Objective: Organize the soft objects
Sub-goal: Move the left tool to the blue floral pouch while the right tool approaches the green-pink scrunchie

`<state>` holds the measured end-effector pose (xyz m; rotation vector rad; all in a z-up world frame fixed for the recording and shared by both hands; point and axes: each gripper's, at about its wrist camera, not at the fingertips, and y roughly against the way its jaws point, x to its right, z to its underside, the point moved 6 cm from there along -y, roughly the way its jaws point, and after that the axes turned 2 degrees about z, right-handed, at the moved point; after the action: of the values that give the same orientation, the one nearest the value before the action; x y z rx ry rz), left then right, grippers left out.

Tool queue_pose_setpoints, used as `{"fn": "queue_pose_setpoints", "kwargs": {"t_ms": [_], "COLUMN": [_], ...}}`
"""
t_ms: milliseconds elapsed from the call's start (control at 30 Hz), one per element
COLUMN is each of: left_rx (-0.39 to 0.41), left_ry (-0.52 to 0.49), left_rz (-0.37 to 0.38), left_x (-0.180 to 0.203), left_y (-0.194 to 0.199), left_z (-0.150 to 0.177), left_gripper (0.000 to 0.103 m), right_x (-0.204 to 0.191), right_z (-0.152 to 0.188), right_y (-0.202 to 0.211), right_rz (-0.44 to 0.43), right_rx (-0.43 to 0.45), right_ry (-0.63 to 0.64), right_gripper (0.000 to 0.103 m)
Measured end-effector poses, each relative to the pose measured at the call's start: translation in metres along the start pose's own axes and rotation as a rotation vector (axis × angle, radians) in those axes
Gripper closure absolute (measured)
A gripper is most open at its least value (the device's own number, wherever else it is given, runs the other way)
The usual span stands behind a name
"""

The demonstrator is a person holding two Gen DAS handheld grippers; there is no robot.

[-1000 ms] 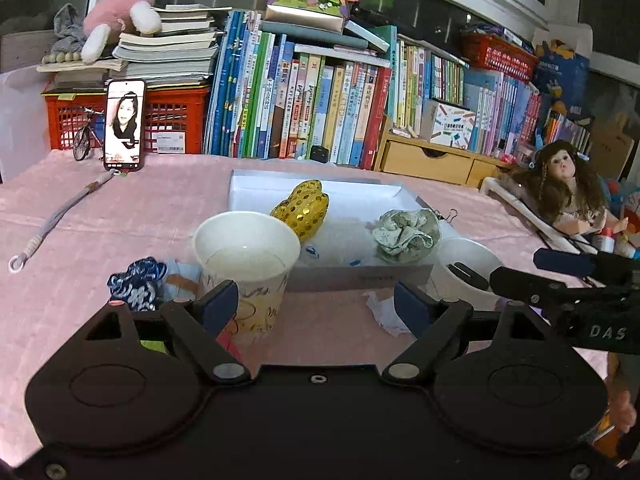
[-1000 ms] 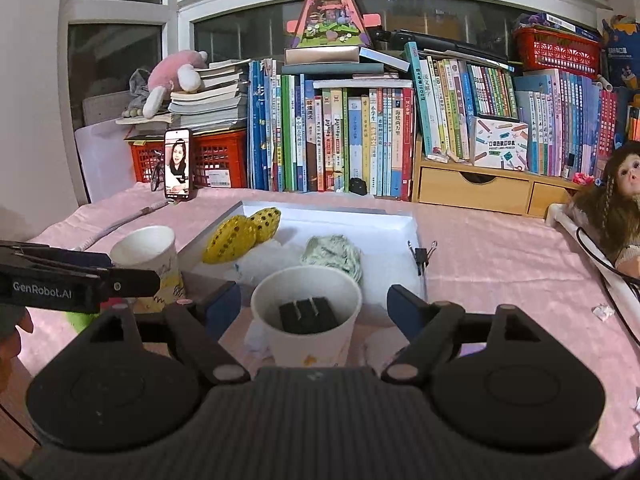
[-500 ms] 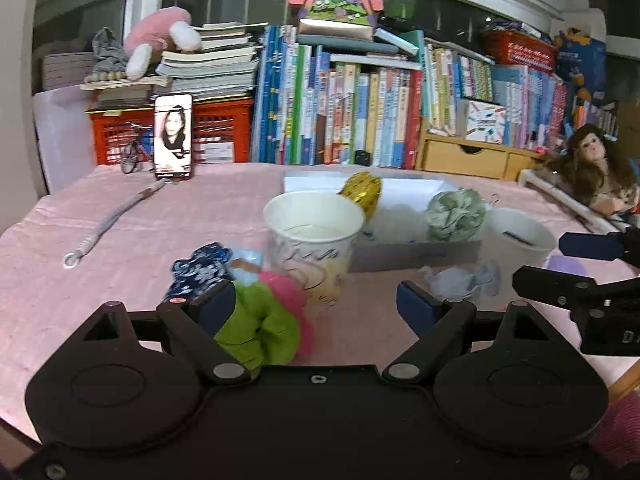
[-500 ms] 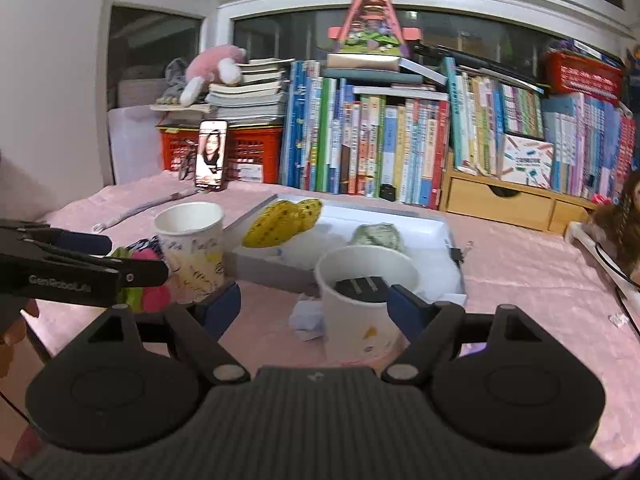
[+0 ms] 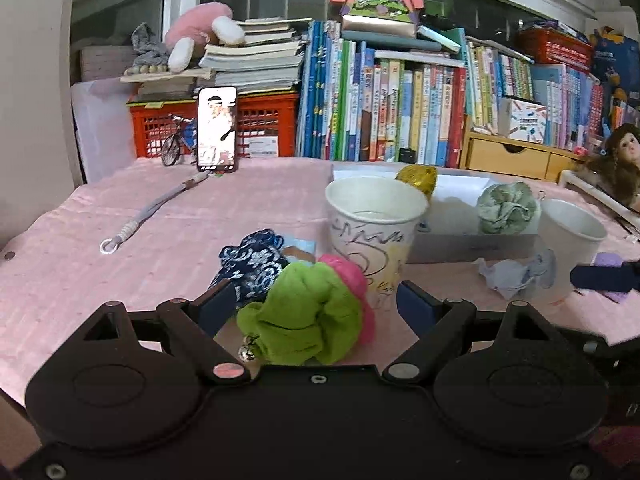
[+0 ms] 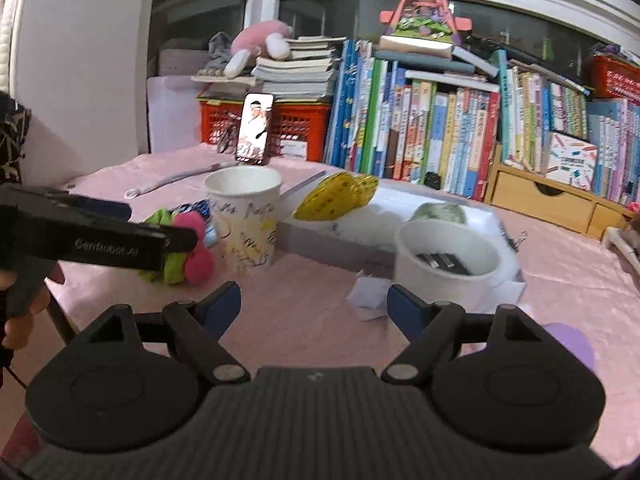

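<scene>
Green and pink, two scrunchies lie together near the left gripper (image 5: 316, 306): the green scrunchie (image 5: 304, 320) sits between its wide-open jaws, not clamped, and the pink scrunchie (image 5: 348, 280) is just behind it. A navy patterned scrunchie (image 5: 252, 262) lies to their left on the pink worktop (image 5: 120, 248). Just beyond stands a paper cup (image 5: 374, 224). The right gripper (image 6: 314, 306) hovers with jaws open and empty, a second cup (image 6: 448, 258) just ahead on its right. A yellow sequinned piece (image 6: 336, 200) and a pale green scrunchie (image 6: 440, 212) rest in the white tray (image 6: 404, 198).

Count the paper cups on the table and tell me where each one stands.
2. The printed paper cup stands right behind the green scrunchie; the plain white cup, holding a dark object, stands against the white tray. None seems hidden.
</scene>
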<state>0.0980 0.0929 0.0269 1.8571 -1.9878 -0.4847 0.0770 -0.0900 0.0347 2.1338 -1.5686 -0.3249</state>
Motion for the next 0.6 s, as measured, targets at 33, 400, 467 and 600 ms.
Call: {"fn": "queue_pose_setpoints", "kwargs": {"t_ms": [33,400,467,600], "left_rx": [0.001,-0.011,-0.050,-0.131], "left_ry": [0.011,0.220,0.267,0.341], "left_rz": [0.001,-0.004,0.007,0.049], "left_x": [-0.003,-0.070,-0.085,-0.105], "left_y": [0.000,-0.007,-0.019,-0.044], "left_z": [0.000,-0.024,-0.028,-0.029], "left_gripper": [0.016,0.016,0.016,0.017], "right_x": [-0.002,-0.049,-0.063,-0.087], "right_z": [0.002,0.000,-0.004,-0.011], "right_y": [-0.002,-0.027,-0.033,-0.046], "right_rz": [-0.008,-0.148,-0.173,-0.211], "right_rx": [-0.005,0.009,0.014,0.026], "right_ry": [-0.001,-0.007,0.001,0.008], "right_gripper": [0.015,0.015,0.015,0.009]}}
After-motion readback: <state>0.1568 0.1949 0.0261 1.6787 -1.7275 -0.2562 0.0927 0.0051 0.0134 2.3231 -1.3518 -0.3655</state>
